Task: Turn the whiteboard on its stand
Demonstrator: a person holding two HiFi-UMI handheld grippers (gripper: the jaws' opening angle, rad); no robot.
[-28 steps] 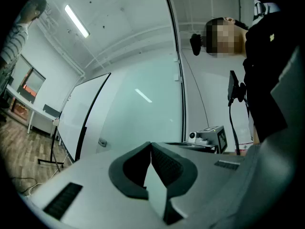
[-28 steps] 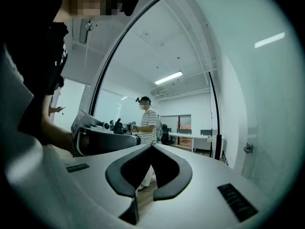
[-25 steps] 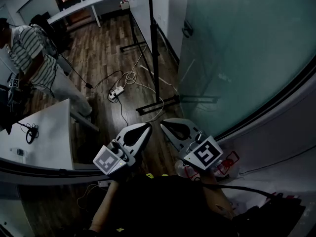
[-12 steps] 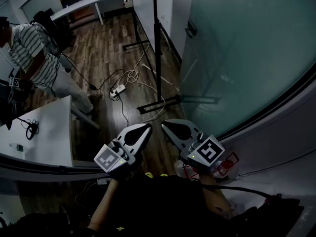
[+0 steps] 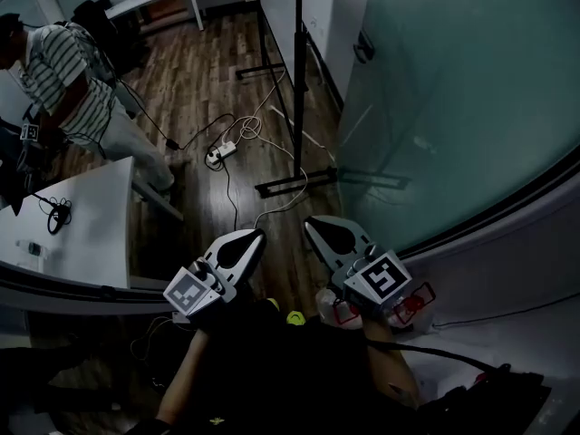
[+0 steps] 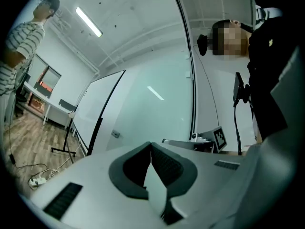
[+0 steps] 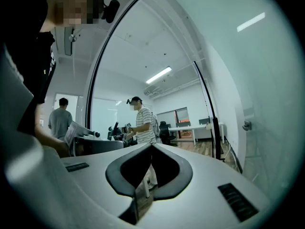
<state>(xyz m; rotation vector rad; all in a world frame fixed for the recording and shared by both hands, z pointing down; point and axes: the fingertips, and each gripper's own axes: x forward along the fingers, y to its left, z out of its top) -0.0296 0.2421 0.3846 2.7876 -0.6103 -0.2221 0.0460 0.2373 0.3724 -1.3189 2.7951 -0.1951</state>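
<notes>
- Holds the left tongs [image 5: 256, 235] and the right tongs [image 5: 314, 223] low by the body, tips forward, both pressed shut with nothing between the pads.
- Finds the whiteboard [image 6: 100, 106] ahead and a little to the right of both tips, well apart from them, standing on the floor [image 5: 190, 80] beside the glass wall [image 5: 453, 107].
- Sees it nearly edge-on in the head view: long axis running away from the tongs, along the glass, with the black stand [image 5: 297, 80] upright and its near foot [image 5: 294, 186] lying crosswise.
- Judges the right tongs slightly nearer that near end, the left close beside; probably calls for a step forward before any touch on the frame.
- Notes cables [image 5: 240, 139] and a power strip [image 5: 217, 155] just left of the stand — a likely snag while stepping in or swinging the board.
- Finds no container tied to the task; makes out only what looks like a clear bag [image 5: 419, 295] with red print by the right tongs, contents unreadable.
- Places the white table [image 5: 91, 234] and the person [image 5: 68, 89] in a striped shirt off to the left, well apart from the stand.
</notes>
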